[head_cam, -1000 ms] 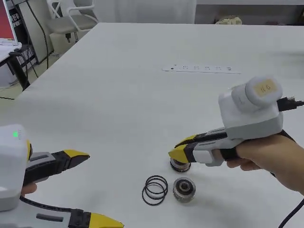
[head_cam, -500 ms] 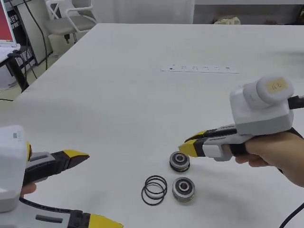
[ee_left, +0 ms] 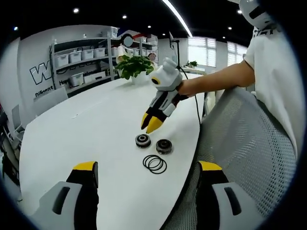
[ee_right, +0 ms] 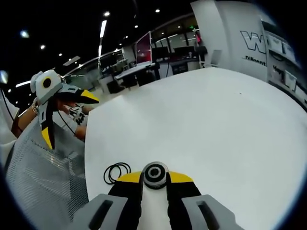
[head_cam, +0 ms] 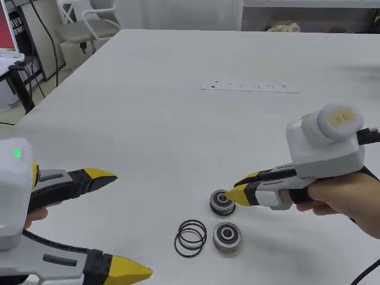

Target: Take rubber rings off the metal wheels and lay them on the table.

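Note:
Two metal wheels lie flat near the table's front edge. The far wheel has a dark rim; the near wheel looks bare silver. Several black rubber rings lie loose on the table just left of the near wheel. My right gripper is low, with its yellow tips at the far wheel's right edge and its jaws a narrow gap apart. In the right gripper view that far wheel sits right at the tips. My left gripper is wide open at the lower left, holding nothing.
A flush socket strip is set into the white table farther back. Office chairs stand past the table's far left corner. A mesh chair back is close to the table's front edge.
My right gripper drew back to the right off the far wheel, then came down and left to its edge again. The left gripper rose slightly.

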